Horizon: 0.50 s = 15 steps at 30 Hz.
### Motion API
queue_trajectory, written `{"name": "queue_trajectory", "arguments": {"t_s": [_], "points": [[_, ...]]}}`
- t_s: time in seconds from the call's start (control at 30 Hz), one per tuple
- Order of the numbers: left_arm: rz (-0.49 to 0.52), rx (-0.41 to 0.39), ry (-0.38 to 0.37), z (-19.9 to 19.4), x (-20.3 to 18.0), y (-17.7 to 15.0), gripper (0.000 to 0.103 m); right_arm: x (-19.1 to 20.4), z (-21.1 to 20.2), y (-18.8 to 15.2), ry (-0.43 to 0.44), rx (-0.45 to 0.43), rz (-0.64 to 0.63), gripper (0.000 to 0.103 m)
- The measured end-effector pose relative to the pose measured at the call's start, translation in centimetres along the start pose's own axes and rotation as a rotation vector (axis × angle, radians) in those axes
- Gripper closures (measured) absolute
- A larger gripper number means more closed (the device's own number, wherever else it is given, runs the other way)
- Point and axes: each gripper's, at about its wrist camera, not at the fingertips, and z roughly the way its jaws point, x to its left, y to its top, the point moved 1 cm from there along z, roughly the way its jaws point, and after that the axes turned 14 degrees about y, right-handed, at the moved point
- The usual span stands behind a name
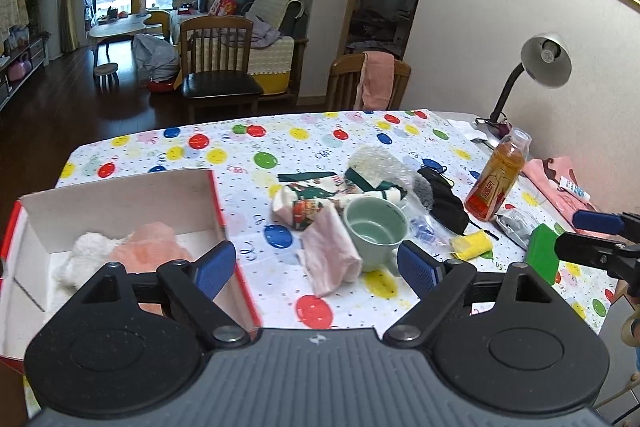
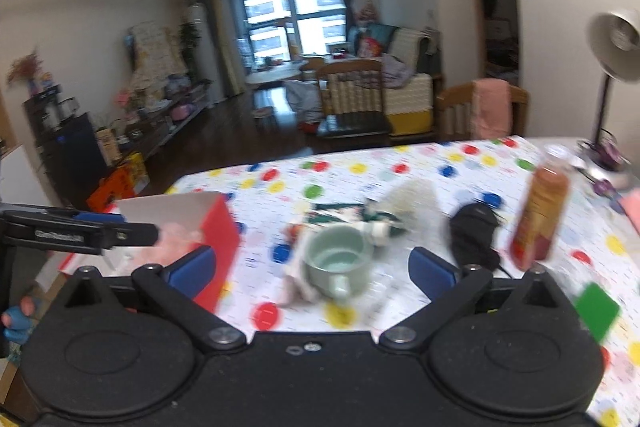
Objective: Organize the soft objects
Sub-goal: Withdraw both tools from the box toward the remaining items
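The worktop [image 1: 360, 143] carries smooth printed cloth. The box [image 1: 120, 203] is matt cardboard. The mug [image 1: 374, 233] is glossy ceramic. The towels [image 1: 148, 247] are fluffy cloth.

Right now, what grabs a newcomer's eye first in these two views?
The balloon-print tablecloth first, then the clutter mid-table: a pale green mug sits upright amid a pink cloth and printed fabric. At the left stands an open red-and-white box holding a white fluffy item and a peach cloth. An orange drink bottle stands right.

Right wrist view motion-blurred, box [image 1: 120, 211] cut off at left edge, pink cloth [image 1: 152, 251] partly behind tool finger
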Motion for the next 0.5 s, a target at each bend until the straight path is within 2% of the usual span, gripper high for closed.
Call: {"name": "queue_trajectory", "arguments": {"t_s": [0.1,0.27,0.5], "points": [[0.007,-0.002,0.000,0.5,-1.5,-0.3,0.003,-2.5,-1.1,-0.8,-0.051,0.000,0.035,0.000],[0.014,-0.011,0.018,2.0,-3.9,-0.8,0.002,-6.4,-2.7,-2.1,-0.141,-0.002,0.060,0.000],[-0.009,0.036,0.066,5.7,-6.3,-1.6,0.002,-12.3,-3.9,-3.9,-0.276,0.008,0.133,0.000]]}}
